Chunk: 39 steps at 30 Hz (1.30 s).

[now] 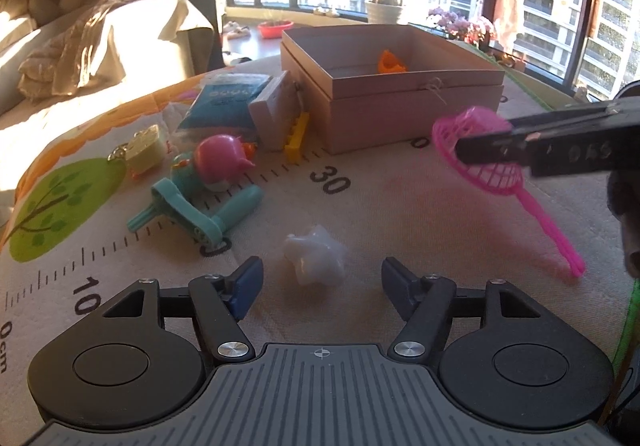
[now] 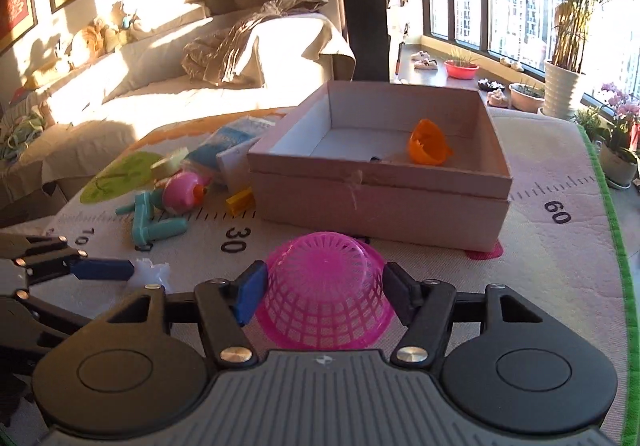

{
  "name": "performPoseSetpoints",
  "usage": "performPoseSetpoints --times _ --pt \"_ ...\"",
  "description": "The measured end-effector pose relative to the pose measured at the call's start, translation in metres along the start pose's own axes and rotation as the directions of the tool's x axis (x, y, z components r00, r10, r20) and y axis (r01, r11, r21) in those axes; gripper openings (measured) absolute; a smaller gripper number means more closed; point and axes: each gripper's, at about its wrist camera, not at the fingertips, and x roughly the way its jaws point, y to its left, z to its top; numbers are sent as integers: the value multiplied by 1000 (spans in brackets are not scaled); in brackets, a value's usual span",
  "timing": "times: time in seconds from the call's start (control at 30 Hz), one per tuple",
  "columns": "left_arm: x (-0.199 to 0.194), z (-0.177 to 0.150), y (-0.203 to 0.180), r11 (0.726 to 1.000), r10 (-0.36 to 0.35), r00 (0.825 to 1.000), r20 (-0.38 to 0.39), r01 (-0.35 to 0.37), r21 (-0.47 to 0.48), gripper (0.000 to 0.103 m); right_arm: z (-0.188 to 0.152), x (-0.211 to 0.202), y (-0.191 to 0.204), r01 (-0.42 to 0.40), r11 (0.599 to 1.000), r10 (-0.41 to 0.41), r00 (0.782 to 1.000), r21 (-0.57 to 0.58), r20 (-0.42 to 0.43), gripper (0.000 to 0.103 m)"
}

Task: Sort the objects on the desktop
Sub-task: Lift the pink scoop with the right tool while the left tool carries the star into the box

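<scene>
A crumpled white plastic thing [image 1: 316,260] lies on the ruler-print mat, just ahead of and between the fingers of my left gripper [image 1: 322,271]. That gripper is open and its pads stand clear of the thing. My right gripper [image 2: 324,278] is shut on the mesh bowl of a pink toy strainer [image 2: 324,302]. In the left wrist view the strainer [image 1: 480,150] hangs from a right finger [image 1: 560,150], handle slanting down. Beyond it stands the open cardboard box [image 2: 360,202] with an orange toy [image 2: 430,144] inside.
Left of the box [image 1: 416,118] is a heap: a pink-and-teal toy [image 1: 218,166], teal parts [image 1: 192,210], a yellow block [image 1: 296,136], a blue packet [image 1: 224,102], a yellow keychain [image 1: 144,152]. A sofa and potted plants lie beyond the mat's edge.
</scene>
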Motion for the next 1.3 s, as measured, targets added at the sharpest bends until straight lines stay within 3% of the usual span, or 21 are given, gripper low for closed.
performPoseSetpoints --times 0.1,0.13,0.17,0.2,0.33,0.5,0.63,0.7,0.8,0.93,1.07,1.2,1.3 --pt "7 8 -5 1000 13 1000 4 -13 13 61 26 -31 -17 -14 999 9 995 49 102 64" --pt "9 10 -6 1000 14 1000 7 -15 19 44 35 -41 -22 -13 998 4 990 61 138 64" --pt "10 12 -7 1000 7 1000 10 -8 24 35 44 -50 -27 -11 997 -2 985 71 174 64" --pt "9 14 -7 1000 -2 1000 19 2 27 32 52 -61 -32 -5 997 -12 977 79 211 63" --pt "1 33 -9 999 -27 996 80 23 48 30 73 -87 -44 23 997 -47 947 79 317 63" --pt "-1 75 -7 998 -40 985 168 32 50 30 90 -94 -52 45 997 -67 923 67 379 62" --pt "4 119 -12 997 -51 957 287 34 63 31 104 -87 -60 61 995 -89 916 83 392 62" --pt "15 139 -14 998 -49 946 322 35 47 32 108 -79 -62 59 994 -91 919 94 384 60" --pt "28 149 -10 999 -46 953 301 51 -10 53 109 -69 -62 71 992 -103 926 102 364 60" --pt "19 119 -5 999 -38 950 311 37 11 76 111 -58 -62 93 991 -121 930 95 346 60" --pt "10 79 3 1000 -26 965 262 23 17 92 120 -38 -60 104 991 -127 942 90 311 60" --pt "8 49 14 1000 -20 981 193 19 6 96 130 3 -62 115 988 -133 973 103 187 60" --pt "7 35 27 999 -20 987 158 25 -30 97 136 35 -64 122 982 -140 983 143 118 61"
